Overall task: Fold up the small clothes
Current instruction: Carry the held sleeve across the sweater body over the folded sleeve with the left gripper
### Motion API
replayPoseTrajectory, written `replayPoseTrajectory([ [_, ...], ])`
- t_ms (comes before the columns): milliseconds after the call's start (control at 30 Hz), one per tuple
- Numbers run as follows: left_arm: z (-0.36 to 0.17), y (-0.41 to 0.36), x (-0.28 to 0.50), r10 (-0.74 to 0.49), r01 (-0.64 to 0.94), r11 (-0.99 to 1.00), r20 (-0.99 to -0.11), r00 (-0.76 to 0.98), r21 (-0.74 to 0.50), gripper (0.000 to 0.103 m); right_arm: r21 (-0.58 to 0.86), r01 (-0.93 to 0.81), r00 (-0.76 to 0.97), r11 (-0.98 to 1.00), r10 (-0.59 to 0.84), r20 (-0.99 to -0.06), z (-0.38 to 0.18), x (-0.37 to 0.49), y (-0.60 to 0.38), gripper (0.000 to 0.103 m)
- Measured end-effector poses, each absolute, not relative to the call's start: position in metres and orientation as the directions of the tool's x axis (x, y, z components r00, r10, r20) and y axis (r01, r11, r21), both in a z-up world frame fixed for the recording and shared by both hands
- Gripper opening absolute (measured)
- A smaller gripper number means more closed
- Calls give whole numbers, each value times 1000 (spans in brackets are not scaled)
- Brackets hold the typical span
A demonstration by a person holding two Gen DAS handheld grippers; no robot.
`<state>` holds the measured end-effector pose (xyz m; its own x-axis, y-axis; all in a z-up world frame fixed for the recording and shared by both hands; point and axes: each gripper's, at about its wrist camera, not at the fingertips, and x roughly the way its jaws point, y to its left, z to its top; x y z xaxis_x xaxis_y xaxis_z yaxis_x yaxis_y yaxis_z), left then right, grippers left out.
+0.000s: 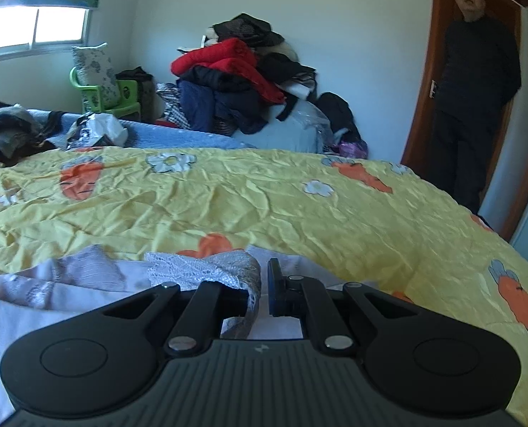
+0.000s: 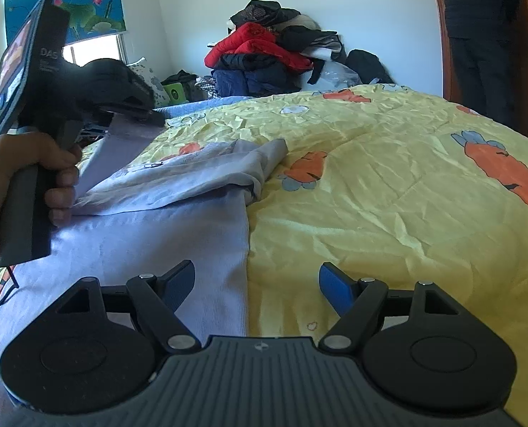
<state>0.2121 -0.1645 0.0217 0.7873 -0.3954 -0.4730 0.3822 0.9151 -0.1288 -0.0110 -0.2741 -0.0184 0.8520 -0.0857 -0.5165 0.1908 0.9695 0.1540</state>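
Observation:
A small pale lilac garment [image 2: 178, 227] with a lace trim [image 1: 199, 267] lies on the yellow carrot-print bedspread [image 2: 388, 195]. My left gripper [image 1: 258, 293] is shut on the garment's lace edge and holds it lifted; in the right wrist view it [image 2: 135, 110] shows at the upper left, held by a hand, with cloth hanging from it. My right gripper [image 2: 256, 284] is open and empty, low over the garment's right edge, one finger above the cloth and the other above the bedspread.
A tall pile of clothes [image 1: 242, 82] with a red jacket stands against the far wall. More clothes [image 1: 7, 124] lie at the bed's far left by a green chair [image 1: 121, 96]. A person in black [image 1: 477, 82] stands in the doorway at right.

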Motion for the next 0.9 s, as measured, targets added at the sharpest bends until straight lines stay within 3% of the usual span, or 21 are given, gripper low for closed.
replayPoseTrajectory([
  [900, -2, -241, 209, -449, 499, 864, -540, 712, -60, 6, 212, 198, 848, 957, -59, -527, -24, -11, -283, 83],
])
